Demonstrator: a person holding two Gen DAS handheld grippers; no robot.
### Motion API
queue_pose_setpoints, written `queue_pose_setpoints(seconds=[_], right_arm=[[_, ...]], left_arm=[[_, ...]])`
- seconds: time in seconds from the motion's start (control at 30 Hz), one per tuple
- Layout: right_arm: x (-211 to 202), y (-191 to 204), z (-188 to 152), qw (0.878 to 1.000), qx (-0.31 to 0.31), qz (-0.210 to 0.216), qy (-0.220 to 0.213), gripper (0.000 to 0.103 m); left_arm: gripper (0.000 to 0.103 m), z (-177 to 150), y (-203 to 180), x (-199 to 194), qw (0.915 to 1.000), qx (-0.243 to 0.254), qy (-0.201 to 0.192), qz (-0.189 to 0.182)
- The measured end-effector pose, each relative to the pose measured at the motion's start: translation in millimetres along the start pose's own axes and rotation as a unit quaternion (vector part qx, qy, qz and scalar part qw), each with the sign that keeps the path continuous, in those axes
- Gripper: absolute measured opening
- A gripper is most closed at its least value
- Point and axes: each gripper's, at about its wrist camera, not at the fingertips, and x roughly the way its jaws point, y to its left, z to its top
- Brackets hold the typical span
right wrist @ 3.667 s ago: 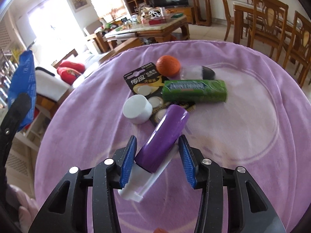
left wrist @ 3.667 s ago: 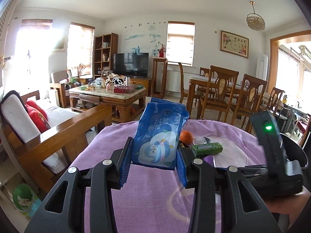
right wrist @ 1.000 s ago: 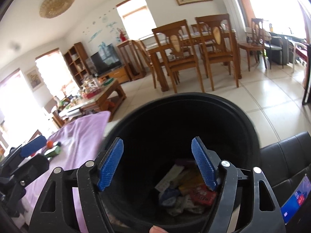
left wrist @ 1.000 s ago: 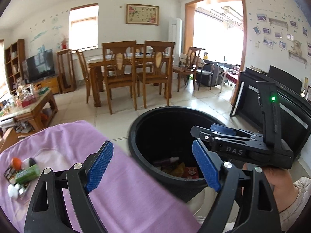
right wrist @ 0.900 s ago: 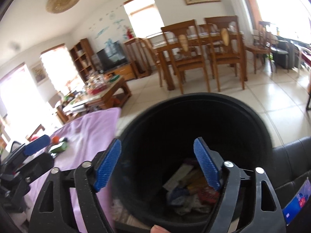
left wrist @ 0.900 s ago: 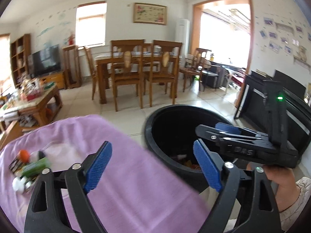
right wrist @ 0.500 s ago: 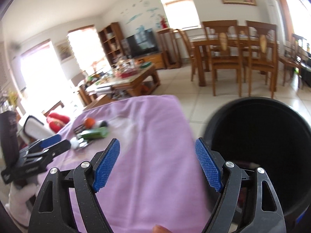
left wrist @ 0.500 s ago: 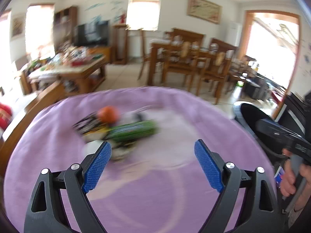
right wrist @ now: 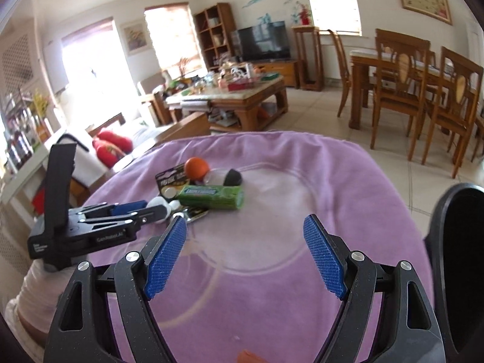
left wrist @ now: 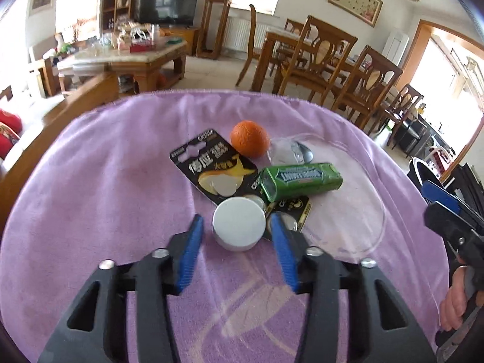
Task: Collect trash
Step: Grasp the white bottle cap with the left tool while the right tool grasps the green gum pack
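The white cap [left wrist: 238, 227] sits at the near edge of the trash pile on the purple surface [left wrist: 106, 181], between the pads of the left tongs [left wrist: 236, 233]; those tongs are partly open and not yet touching it; this looks like the grab step, so next they should close on the cap. The green pack [left wrist: 301, 181], black card [left wrist: 211, 166] and orange ball [left wrist: 250, 138] lie just behind. The right tongs [right wrist: 245, 257] are wide open, holding nothing, over bare cloth. The black bin [right wrist: 459, 242] waits past the surface's right edge; there is free room that way.
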Motion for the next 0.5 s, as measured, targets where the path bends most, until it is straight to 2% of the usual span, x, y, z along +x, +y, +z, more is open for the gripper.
queue_pose_setpoints(seconds=[0.03, 0.1, 0.17, 0.27, 0.33, 0.47, 0.5], right_arm=[[8.7, 4.8, 4.0, 1.000, -0.006, -0.002, 0.006, 0.079], [20.1, 10.3, 8.8, 1.000, -0.011, -0.003, 0.016, 0.079], [36.6, 17.7, 16.3, 1.000, -0.010, -0.003, 0.028, 0.088], [59.8, 27.8, 25.7, 0.999, -0.005, -0.002, 0.042, 0.089], [75.9, 38.6, 30.0, 0.998, -0.012, -0.011, 0.055, 0.089], [102.7, 56.6, 34.5, 0.996, -0.026, -0.036, 0.076, 0.089], [108.8, 60.4, 35.2, 0.995, -0.032, -0.045, 0.079, 0.089]], left_arm=[[0.036, 0.3, 0.5, -0.6, 1.0000, 0.002, 0.000, 0.002], [0.036, -1.1, -0.8, -0.9, 1.0000, 0.006, 0.001, 0.003], [0.036, -2.7, -1.1, -1.5, 0.9999, 0.011, 0.002, 0.005], [0.036, -2.6, 4.3, -3.4, 1.0000, 0.004, -0.001, 0.006], [0.036, -2.9, 10.5, -8.7, 0.9998, -0.006, -0.015, 0.008], [0.036, -5.9, 25.9, -27.0, 0.9978, -0.020, -0.052, 0.036], [0.036, -8.4, 31.9, -32.1, 0.9973, -0.031, -0.059, 0.032]])
